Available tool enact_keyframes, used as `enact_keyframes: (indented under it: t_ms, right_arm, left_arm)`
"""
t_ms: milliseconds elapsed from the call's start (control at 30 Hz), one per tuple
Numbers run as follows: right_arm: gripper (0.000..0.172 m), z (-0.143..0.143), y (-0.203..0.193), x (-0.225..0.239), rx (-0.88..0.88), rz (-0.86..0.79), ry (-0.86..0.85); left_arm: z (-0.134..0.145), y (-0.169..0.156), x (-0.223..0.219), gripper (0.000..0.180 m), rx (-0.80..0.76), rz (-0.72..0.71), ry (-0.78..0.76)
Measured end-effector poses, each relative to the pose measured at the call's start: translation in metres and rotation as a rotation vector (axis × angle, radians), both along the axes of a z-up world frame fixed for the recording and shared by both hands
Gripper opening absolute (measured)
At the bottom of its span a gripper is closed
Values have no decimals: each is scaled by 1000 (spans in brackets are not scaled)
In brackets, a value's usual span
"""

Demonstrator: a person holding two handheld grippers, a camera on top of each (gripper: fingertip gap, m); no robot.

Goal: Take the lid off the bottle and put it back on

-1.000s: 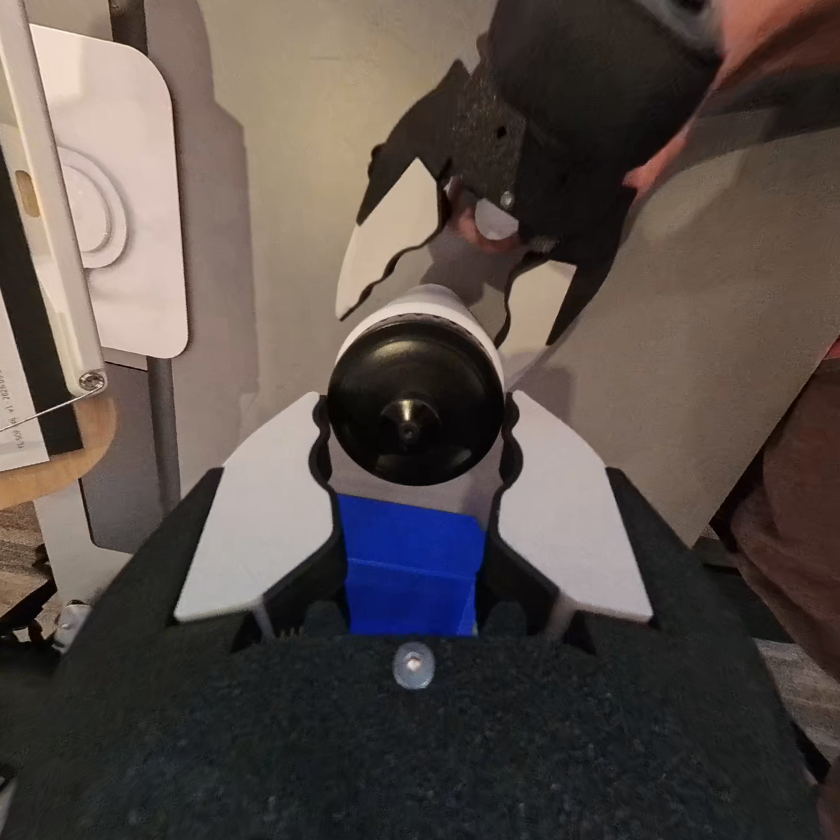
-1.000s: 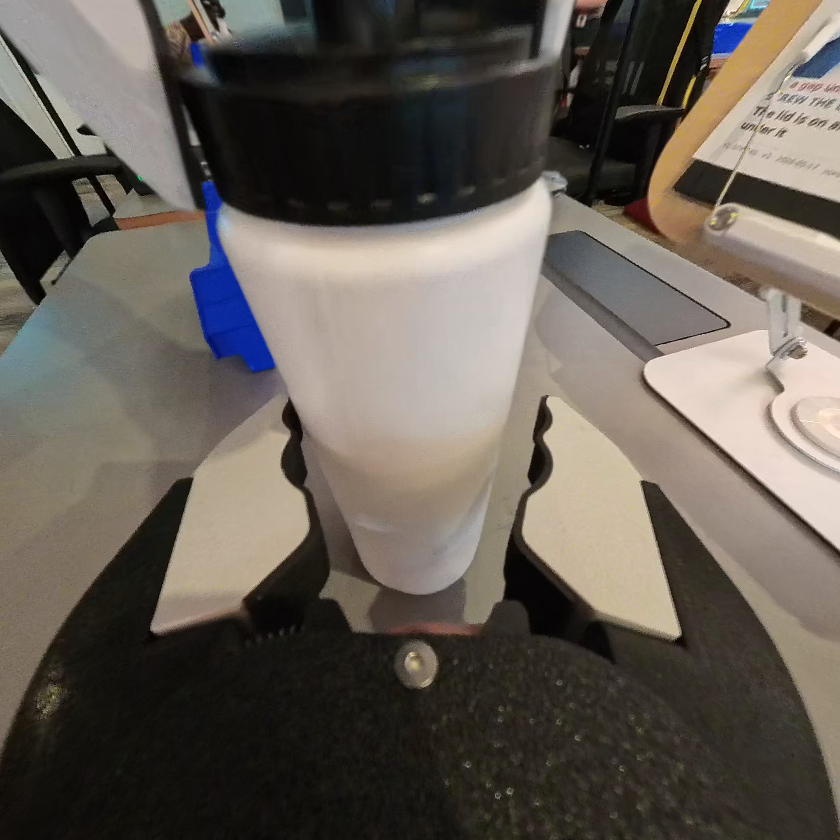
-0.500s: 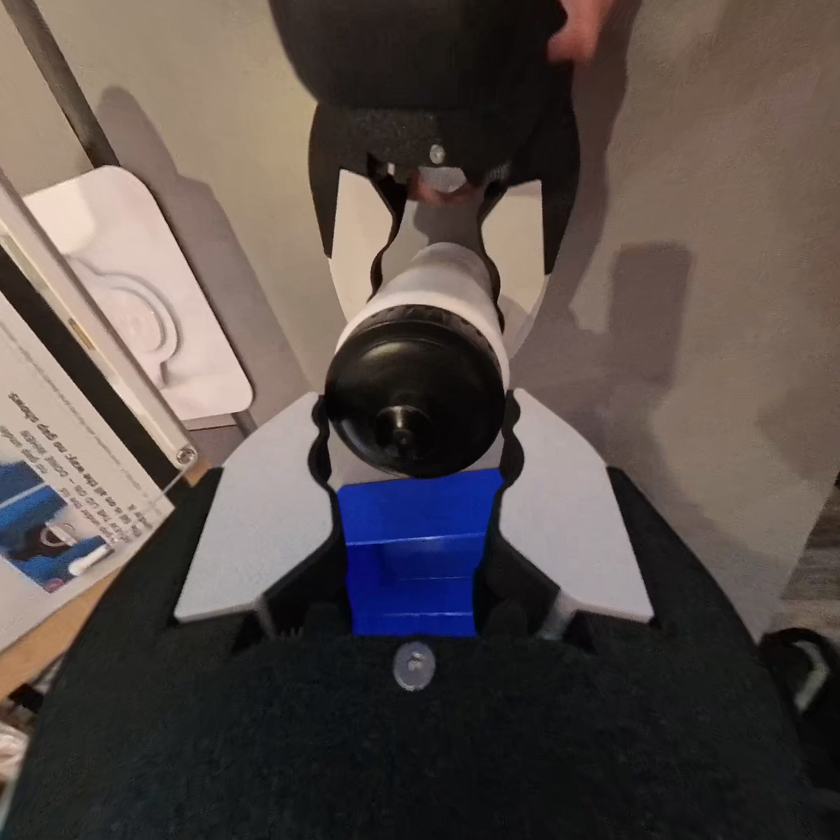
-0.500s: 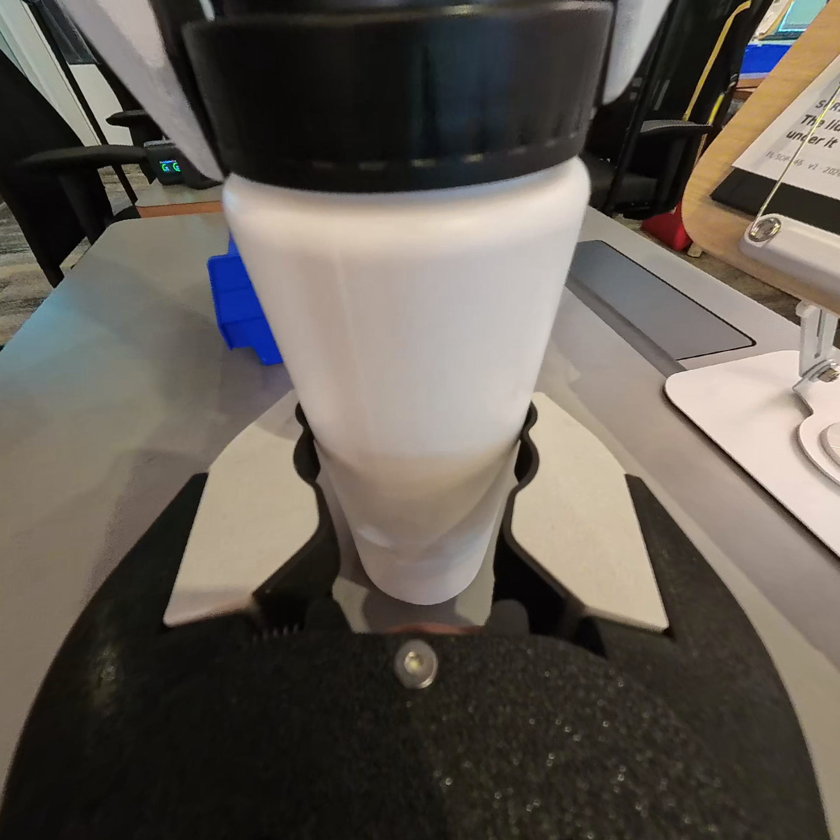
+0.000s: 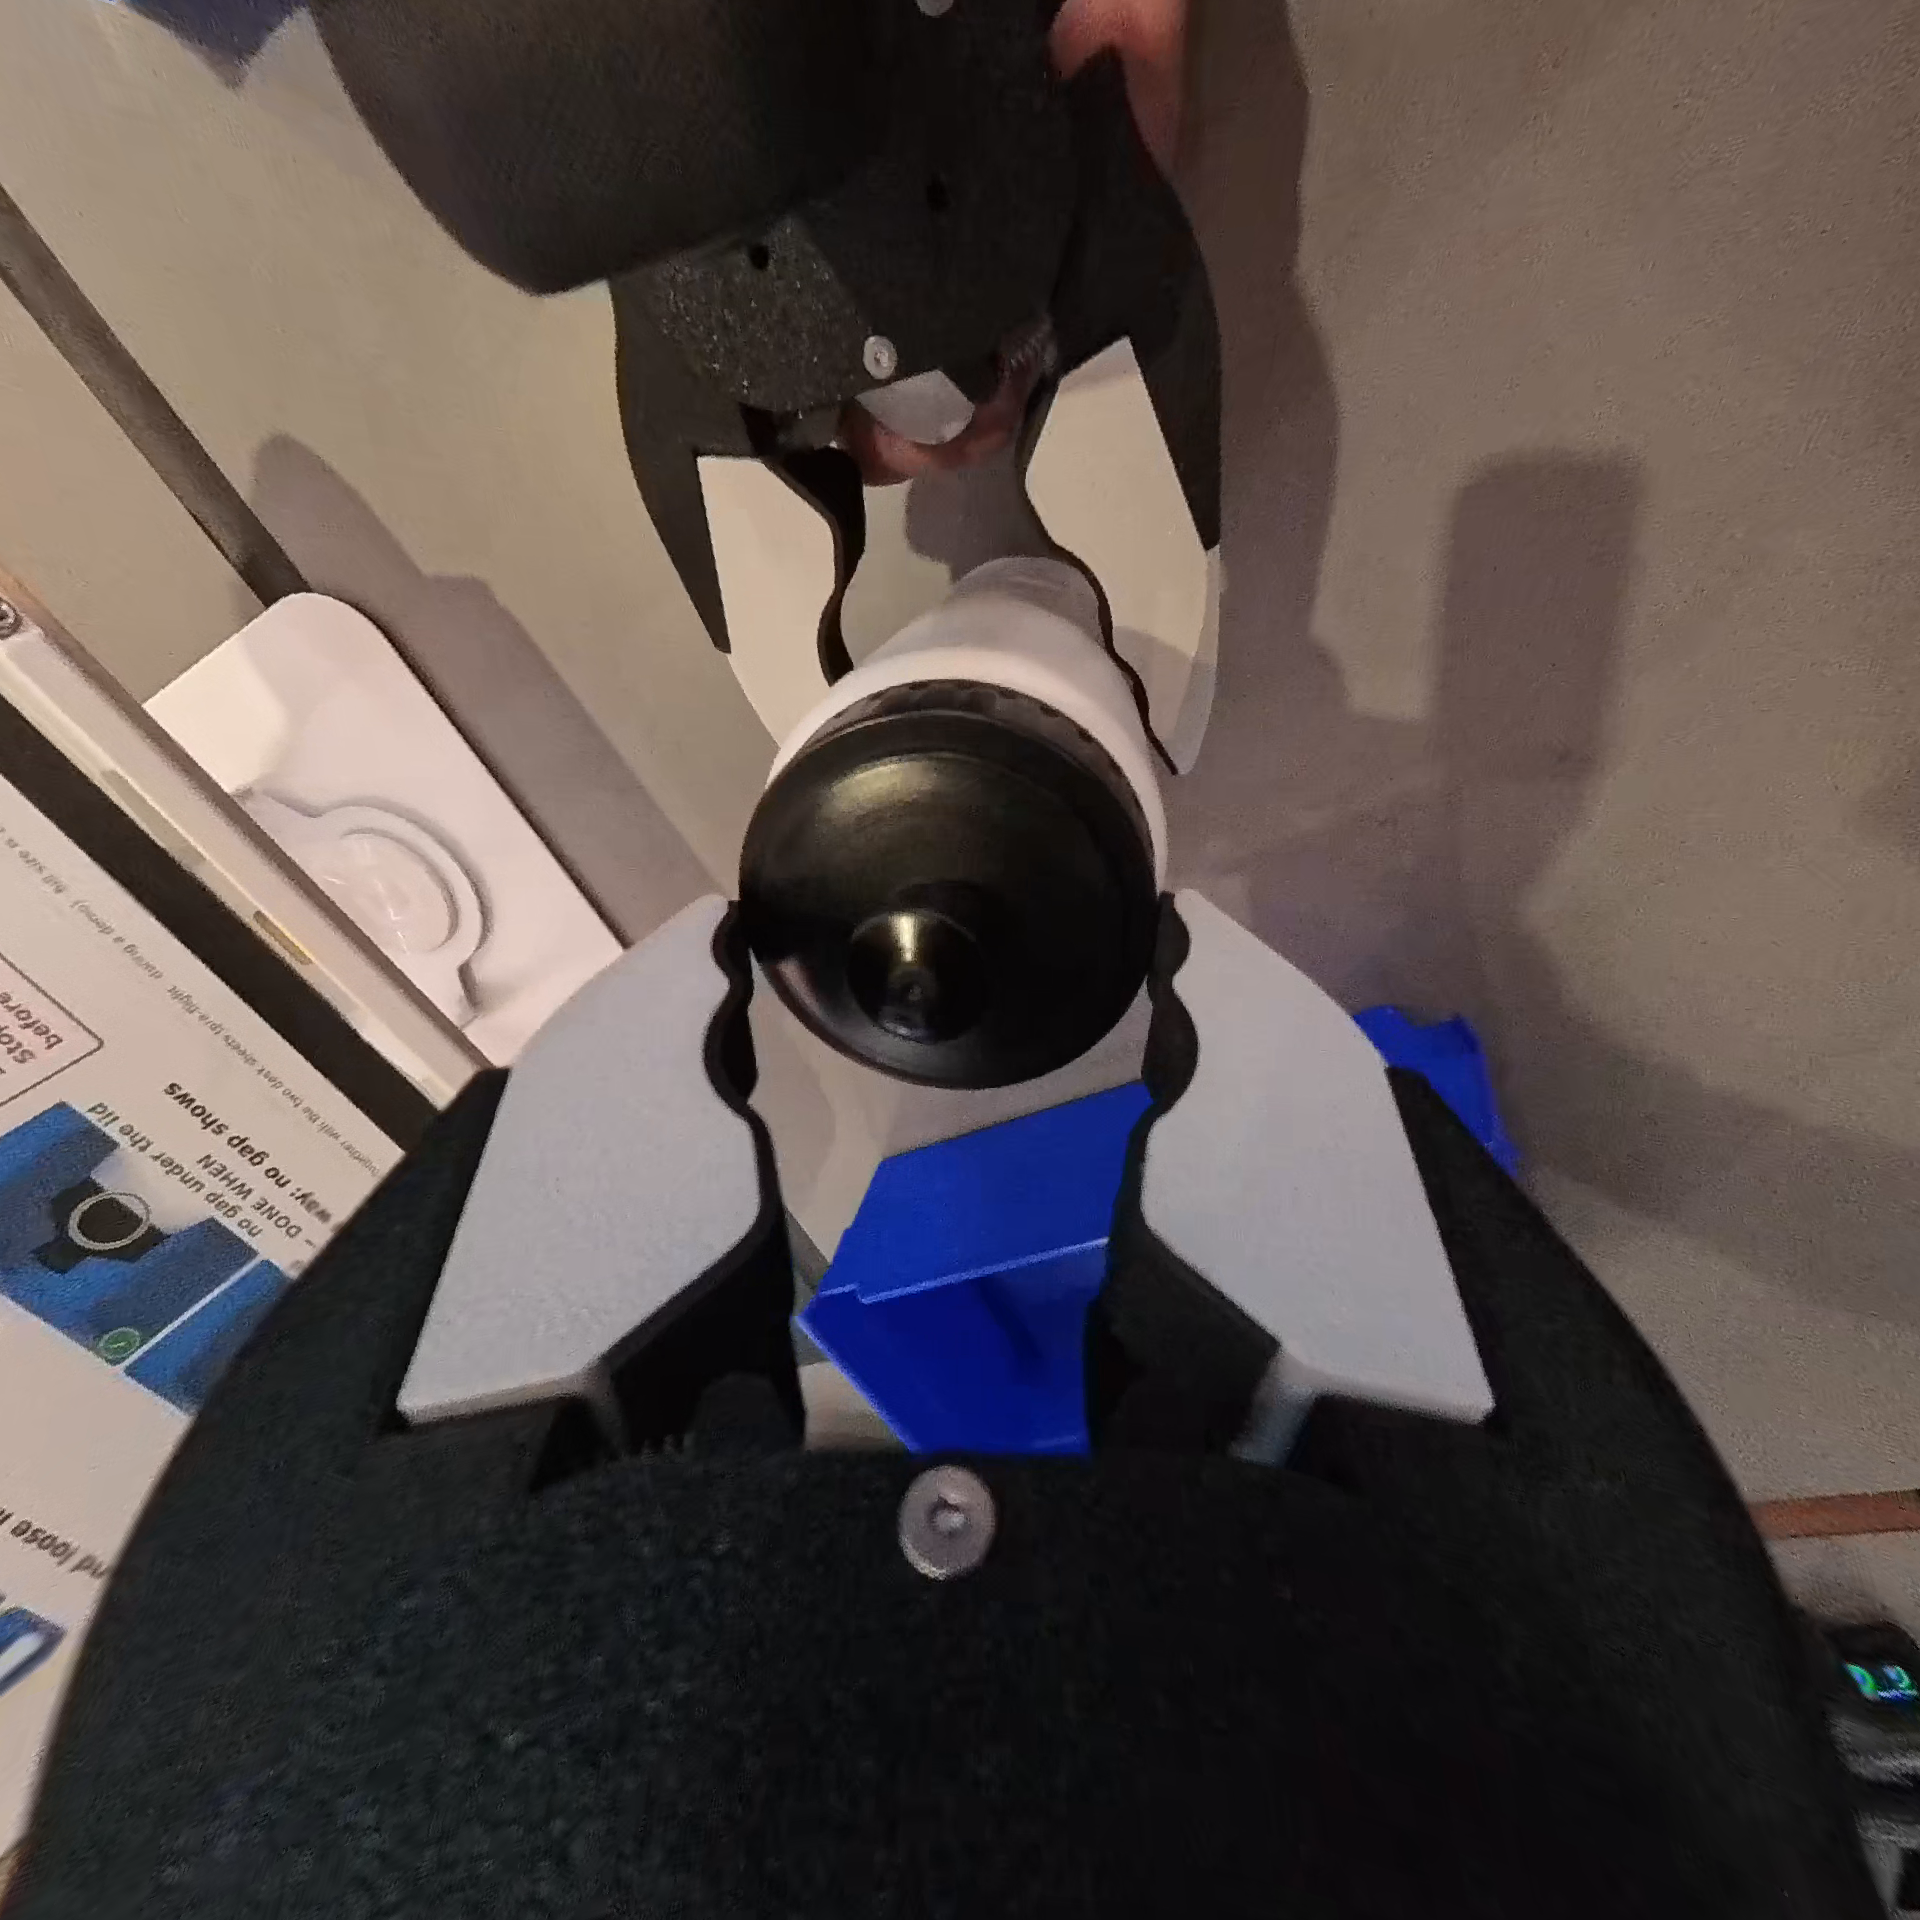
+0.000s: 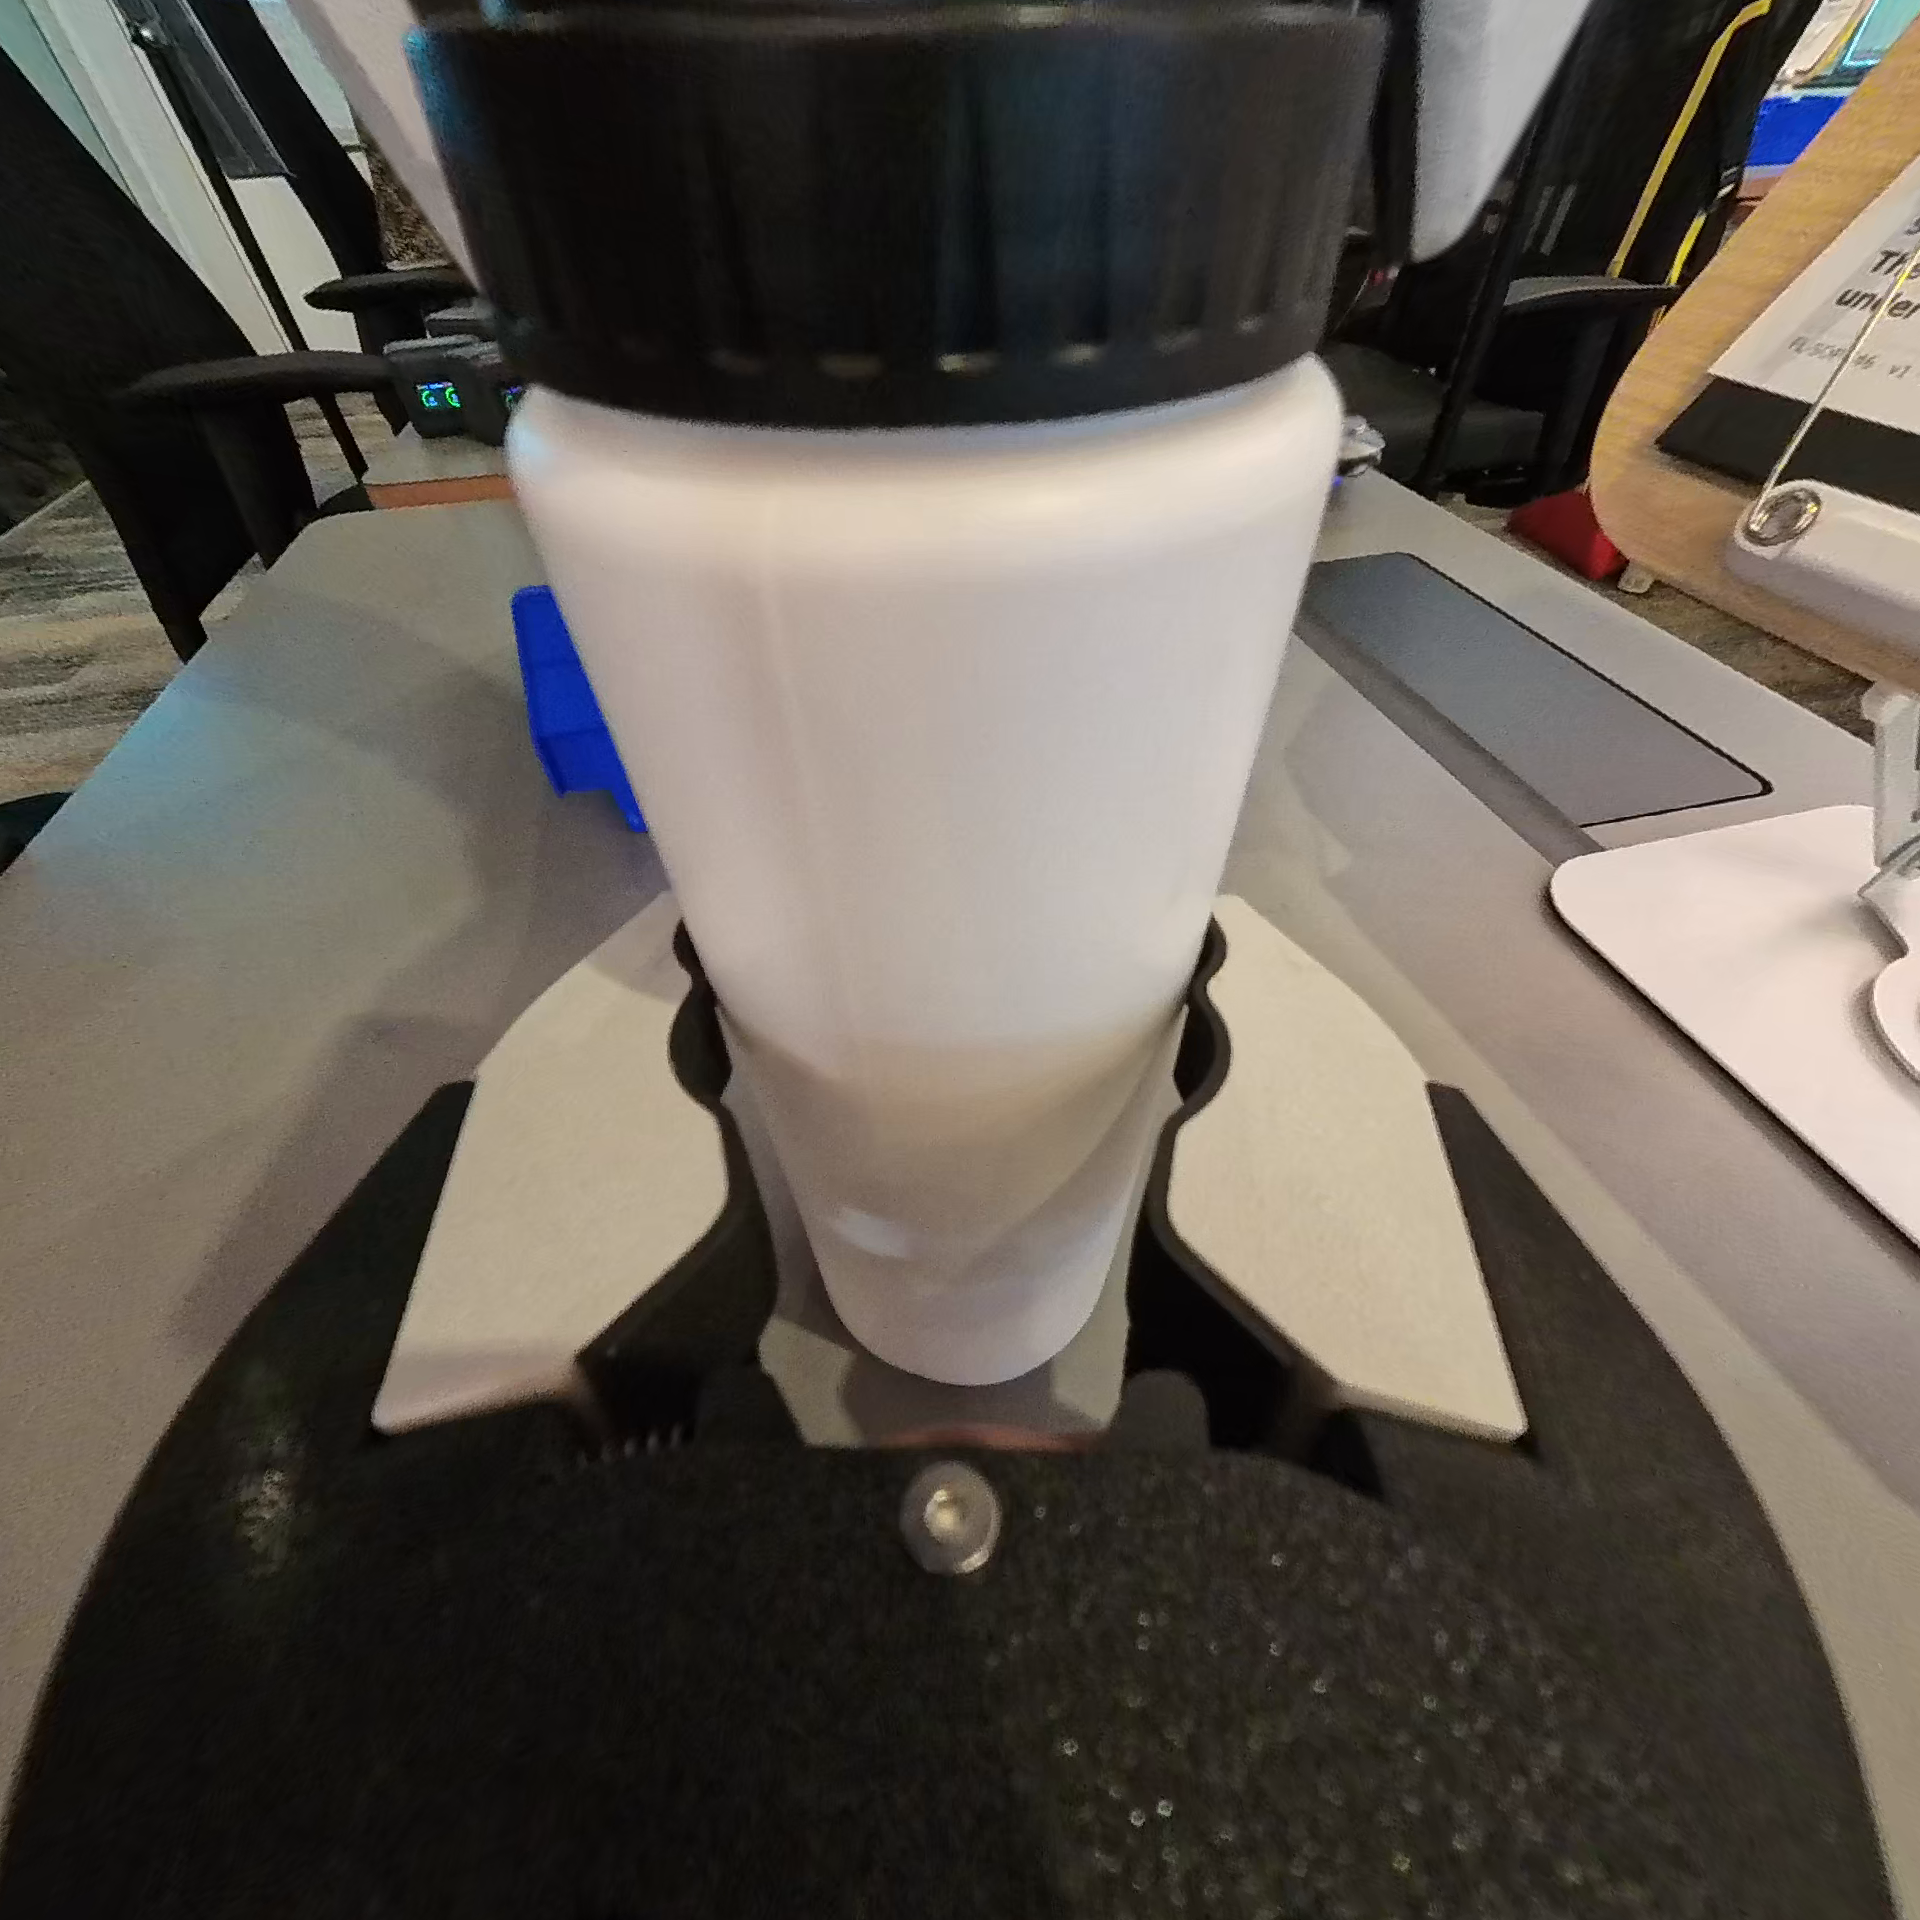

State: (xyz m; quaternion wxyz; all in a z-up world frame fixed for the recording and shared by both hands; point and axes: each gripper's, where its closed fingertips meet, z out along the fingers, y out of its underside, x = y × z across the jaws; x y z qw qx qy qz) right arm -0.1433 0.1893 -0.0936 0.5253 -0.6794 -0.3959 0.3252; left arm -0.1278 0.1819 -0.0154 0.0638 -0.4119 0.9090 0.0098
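A white bottle (image 6: pixel 935 779) with a black ribbed lid (image 6: pixel 914 208) on it stands upright over the grey table (image 6: pixel 260 935). My right gripper (image 6: pixel 951 966) is shut on the bottle's lower body, with both pads pressed against its white wall. In the left wrist view I look down on the lid (image 5: pixel 945 914). My left gripper (image 5: pixel 945 935) is shut on it, one finger at each side of its rim. The right gripper (image 5: pixel 997 665) also shows there, past the lid, around the white bottle body (image 5: pixel 997 644).
A blue block (image 5: pixel 966 1278) sits on the table beyond the bottle and shows in the right wrist view (image 6: pixel 566 717). A white stand base (image 6: pixel 1714 987) and a clipboard with a printed sheet (image 5: pixel 125 1143) stand at one side. Office chairs (image 6: pixel 260 384) are beyond the table.
My right gripper's fingers closed in onto the bottle's lower body and now hold it. My left gripper, staying shut on the lid, has turned about the bottle's axis; the table scene rotated in its view.
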Motion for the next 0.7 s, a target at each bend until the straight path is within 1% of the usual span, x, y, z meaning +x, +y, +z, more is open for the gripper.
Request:
enact_keyframes:
  t_ms: [167, 300, 333, 433, 500, 533, 600, 633, 667, 700]
  right_arm:
    - [86, 0, 0, 1, -6, -2, 5]
    - [87, 1, 0, 1, -8, -6, 18]
    - [87, 1, 1, 1, -14, -15, 15]
    - [87, 1, 2, 5, -24, -45, -25]
    - [93, 9, 5, 8, 5, -76, 2]
    - [94, 15, 5, 8, 7, -78, 35]
    - [95, 24, 4, 8, 6, -71, 97]
    - [93, 26, 3, 7, 9, -66, 106]
    - [86, 26, 3, 6, 19, -63, 105]
    - [86, 26, 4, 6, 35, -79, 105]
  left_arm:
    - [0, 0, 2, 73, -15, -4, -3]
    - [-1, 1, 2, 74, 16, 59, 11]
    - [-3, 2, 2, 76, 32, 83, 21]
    - [-13, 3, 0, 91, 80, 140, 65]
    - [-18, 8, -4, 88, 120, 155, 88]
    - [-18, 9, -4, 85, 124, 161, 82]
    - [-16, 4, -3, 83, 73, 195, 70]
    - [-13, 3, -2, 81, 49, 216, 60]
    - [-10, 1, 0, 82, 27, 233, 45]
    - [-6, -1, 2, 82, 4, 246, 29]
